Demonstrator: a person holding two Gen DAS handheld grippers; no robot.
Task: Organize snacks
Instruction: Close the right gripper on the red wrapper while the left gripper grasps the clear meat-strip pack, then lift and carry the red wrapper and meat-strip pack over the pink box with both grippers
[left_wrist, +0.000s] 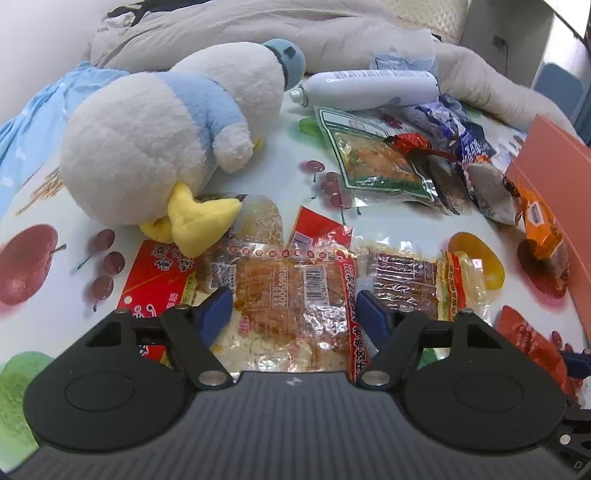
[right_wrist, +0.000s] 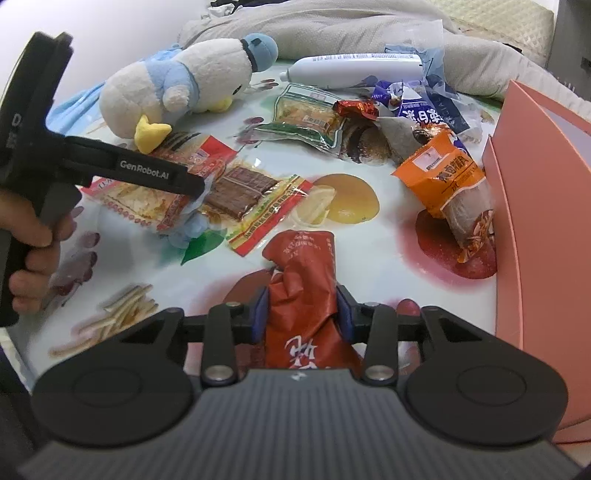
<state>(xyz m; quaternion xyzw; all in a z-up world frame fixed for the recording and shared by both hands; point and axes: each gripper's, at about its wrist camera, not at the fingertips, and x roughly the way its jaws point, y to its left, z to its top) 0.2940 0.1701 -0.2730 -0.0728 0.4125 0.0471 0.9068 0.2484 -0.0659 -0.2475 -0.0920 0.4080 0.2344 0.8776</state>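
Note:
My left gripper (left_wrist: 293, 306) is open, its blue pads either side of a clear red-edged snack packet (left_wrist: 291, 295) lying on the table. It shows from the side in the right wrist view (right_wrist: 195, 188), over the same packet (right_wrist: 147, 199). My right gripper (right_wrist: 301, 310) is shut on a crumpled red snack bag (right_wrist: 301, 284) just above the table. A brown-strip packet (right_wrist: 258, 199), an orange bag (right_wrist: 450, 184), a green-edged packet (right_wrist: 306, 118) and blue wrappers (right_wrist: 417, 107) lie further out.
A pink box (right_wrist: 543, 221) stands at the right. A white and blue plush duck (right_wrist: 177, 92) lies at the back left, a white spray bottle (right_wrist: 354, 70) and grey bedding (right_wrist: 369, 29) behind. The tablecloth (right_wrist: 369, 258) is printed with fruit.

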